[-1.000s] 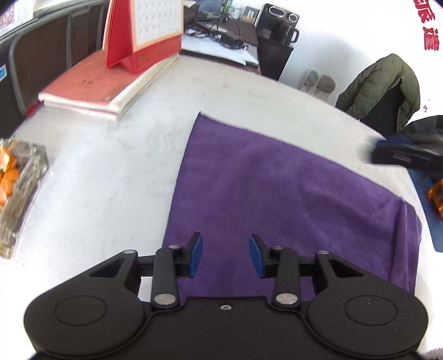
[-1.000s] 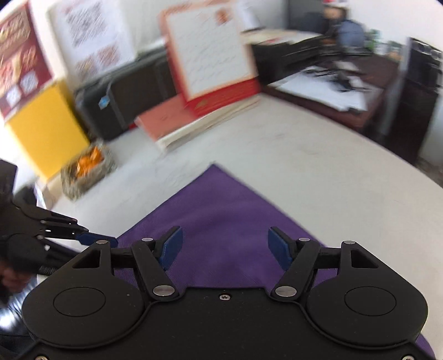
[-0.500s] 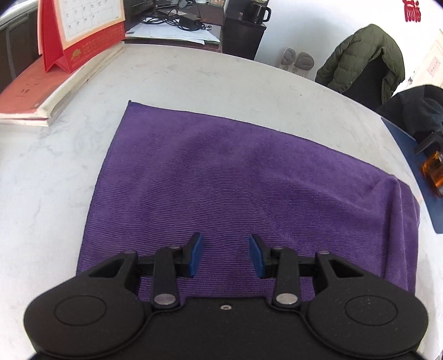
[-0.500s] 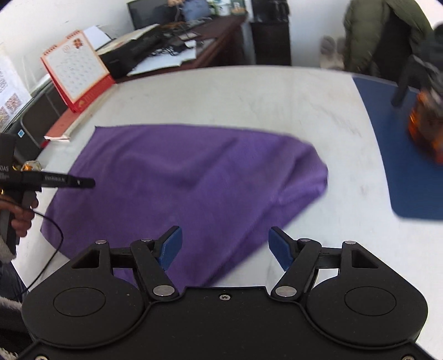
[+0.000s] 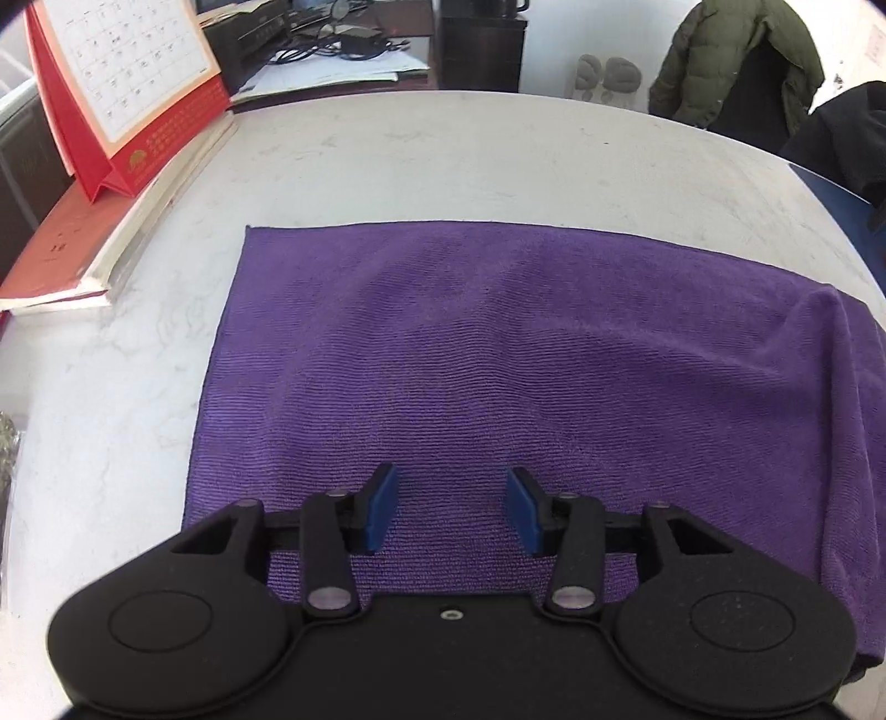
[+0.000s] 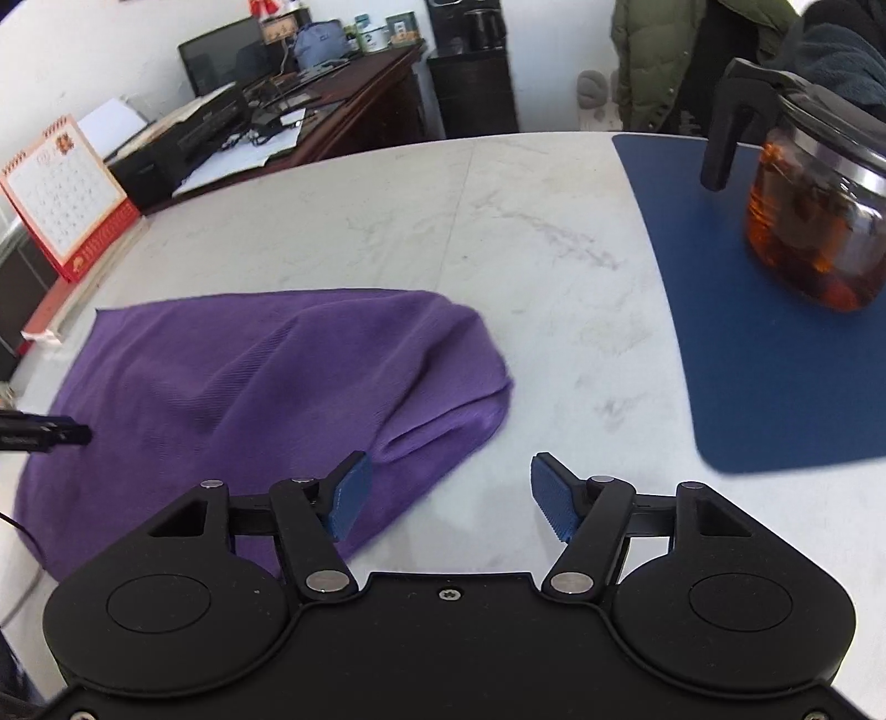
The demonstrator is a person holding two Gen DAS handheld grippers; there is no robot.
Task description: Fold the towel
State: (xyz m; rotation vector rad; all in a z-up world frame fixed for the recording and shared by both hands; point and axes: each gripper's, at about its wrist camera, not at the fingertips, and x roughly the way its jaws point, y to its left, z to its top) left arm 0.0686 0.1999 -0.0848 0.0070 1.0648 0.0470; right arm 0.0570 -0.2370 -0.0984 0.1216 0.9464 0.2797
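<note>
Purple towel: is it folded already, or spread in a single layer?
Folded once, it seems. The purple towel shows a rounded doubled edge with a slit between layers near the right gripper; elsewhere it lies flat on the table.

White marbled surface (image 6: 421, 221), faint grey veins, daylit. Blue mat (image 6: 775, 354) on its right side, glass teapot (image 6: 814, 221) of amber tea standing on mat. Red desk calendar (image 5: 127, 94) upright on stack of books (image 5: 94, 243) at left edge. Behind: dark wooden desk (image 6: 354, 105) crowded with papers, cables, monitor (image 6: 221, 55). Black cabinet (image 6: 470, 88) against white wall (image 6: 99, 50). Olive padded jacket (image 5: 736, 61) hanging at back right, dark garment (image 5: 847, 138) beside it.
</note>
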